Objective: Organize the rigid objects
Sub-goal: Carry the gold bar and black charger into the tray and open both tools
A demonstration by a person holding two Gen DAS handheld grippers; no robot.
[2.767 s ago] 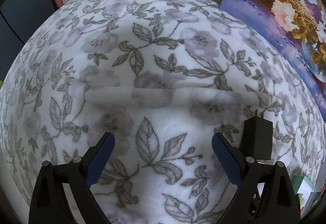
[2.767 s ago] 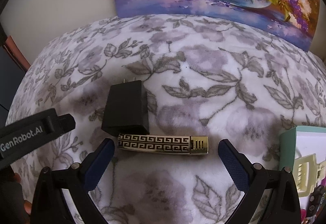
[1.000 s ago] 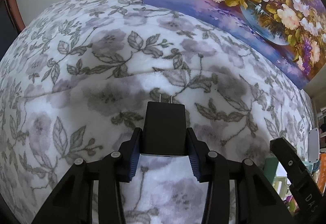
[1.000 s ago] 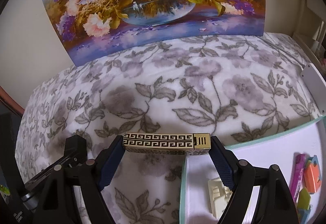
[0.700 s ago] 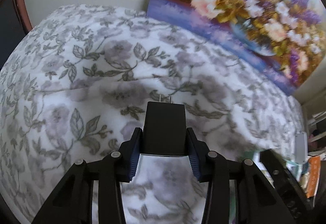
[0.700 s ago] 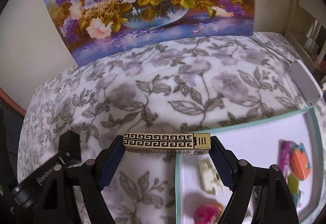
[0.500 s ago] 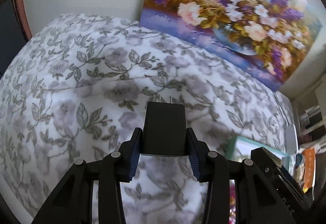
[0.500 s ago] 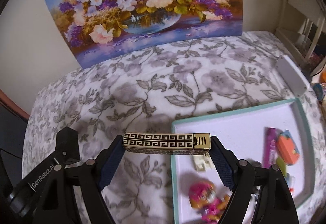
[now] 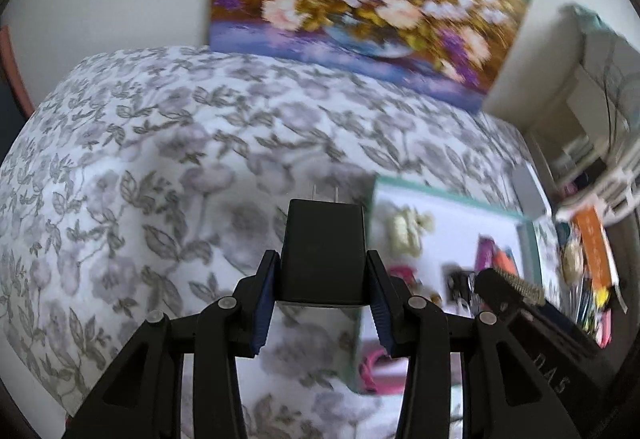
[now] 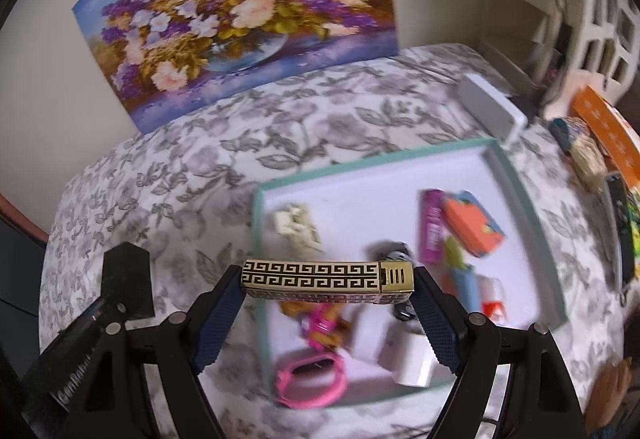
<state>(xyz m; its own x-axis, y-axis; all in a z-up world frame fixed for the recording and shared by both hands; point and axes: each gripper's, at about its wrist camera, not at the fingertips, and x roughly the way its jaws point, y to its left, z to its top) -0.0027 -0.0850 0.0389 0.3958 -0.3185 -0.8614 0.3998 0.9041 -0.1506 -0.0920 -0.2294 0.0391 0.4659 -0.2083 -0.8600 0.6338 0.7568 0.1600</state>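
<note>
Holding: our left gripper (image 9: 323,275) clamps a black plug adapter (image 9: 324,251); our right gripper (image 10: 328,299) clamps a gold key-pattern lighter (image 10: 327,281) above the teal-rimmed tray (image 10: 516,195).

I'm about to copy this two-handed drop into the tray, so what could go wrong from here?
The tray is already crowded, so the gold lighter in the right gripper could land on the pink toy. The lighter is pinched only by its ends and may slip. The left gripper with the black charger is close beside, so the two could collide.
</note>
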